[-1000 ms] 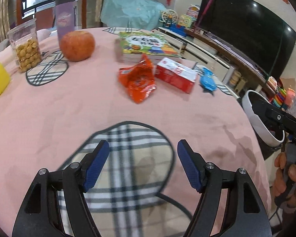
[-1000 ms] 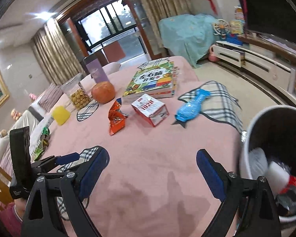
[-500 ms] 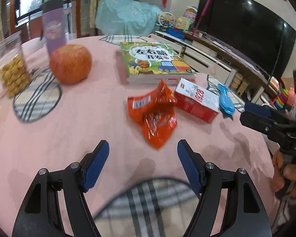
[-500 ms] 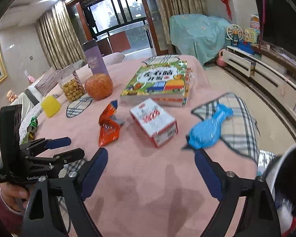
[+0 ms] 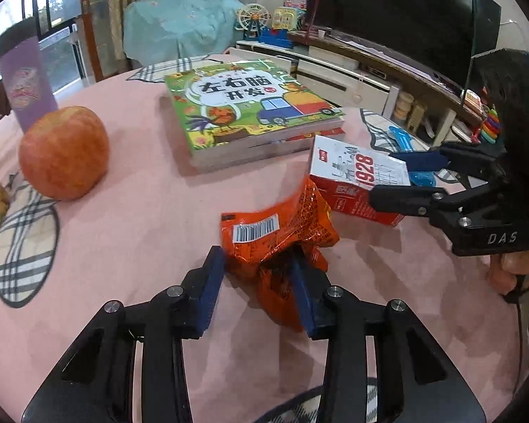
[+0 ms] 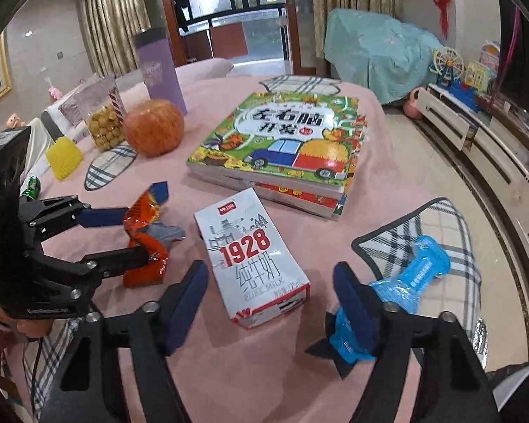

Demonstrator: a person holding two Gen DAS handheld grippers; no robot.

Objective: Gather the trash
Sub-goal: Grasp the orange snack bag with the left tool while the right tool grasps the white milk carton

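An orange snack wrapper (image 5: 278,232) lies on the pink table; it also shows in the right wrist view (image 6: 143,239). My left gripper (image 5: 257,282) is open, its blue pads on either side of the wrapper's near end. A white and red "1928" milk carton (image 6: 254,257) lies flat in front of my right gripper (image 6: 268,303), which is open with the carton's near end between its fingers. The carton also shows in the left wrist view (image 5: 356,179). A blue wrapper (image 6: 402,282) lies just right of the right finger.
A stack of picture books (image 6: 285,148), an apple (image 6: 155,127), a purple bottle (image 6: 158,70), a snack jar (image 6: 104,123) and a yellow brush (image 6: 63,158) stand farther back. The table edge (image 6: 441,317) falls off to the right. A TV cabinet (image 5: 352,74) lies beyond.
Both grippers have moved forward over the table. The left one has reached the orange wrapper and narrowed around it; the right one has come up to the milk carton.
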